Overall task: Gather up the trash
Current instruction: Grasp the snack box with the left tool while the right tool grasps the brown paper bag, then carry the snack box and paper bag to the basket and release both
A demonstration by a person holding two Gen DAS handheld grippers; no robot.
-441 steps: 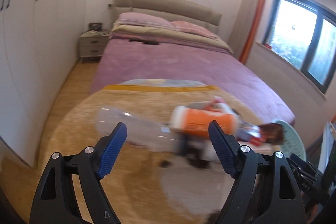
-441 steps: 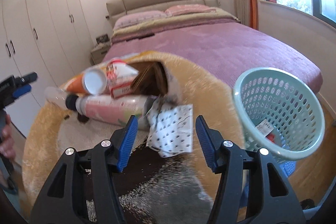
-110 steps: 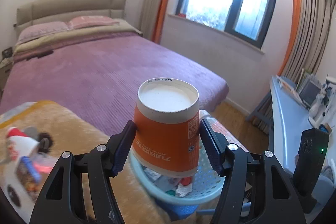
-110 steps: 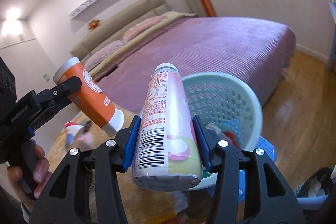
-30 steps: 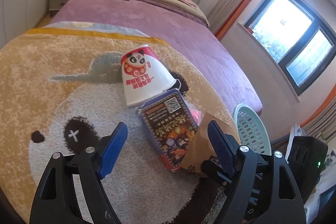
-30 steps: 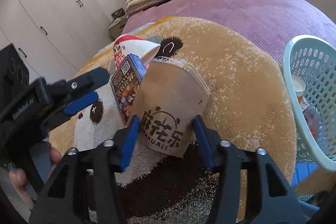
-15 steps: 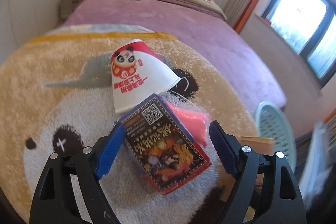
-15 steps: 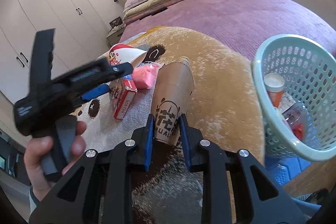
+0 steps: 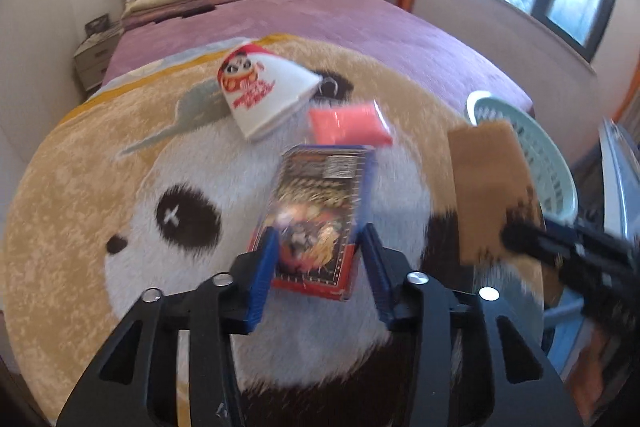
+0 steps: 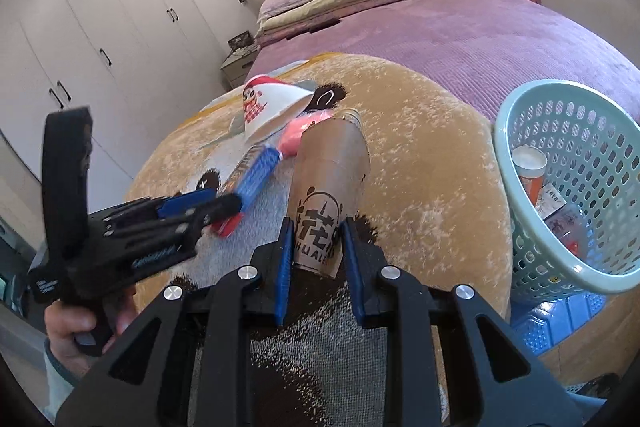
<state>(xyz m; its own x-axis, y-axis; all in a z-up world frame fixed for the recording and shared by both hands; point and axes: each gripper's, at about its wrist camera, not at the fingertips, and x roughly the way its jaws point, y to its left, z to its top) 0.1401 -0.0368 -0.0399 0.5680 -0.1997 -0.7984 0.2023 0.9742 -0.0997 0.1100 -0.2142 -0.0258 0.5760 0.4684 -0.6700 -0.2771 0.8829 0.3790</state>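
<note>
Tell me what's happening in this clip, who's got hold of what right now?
A person is clearing litter off a panda rug with two handheld grippers. The right gripper is clamped on a flattened brown paper cup. The left gripper has its fingers on either side of a dark printed snack box, seemingly gripping it. A white panda-print cup and a pink packet lie on the rug. The green basket alongside already holds an orange cup and other trash.
</note>
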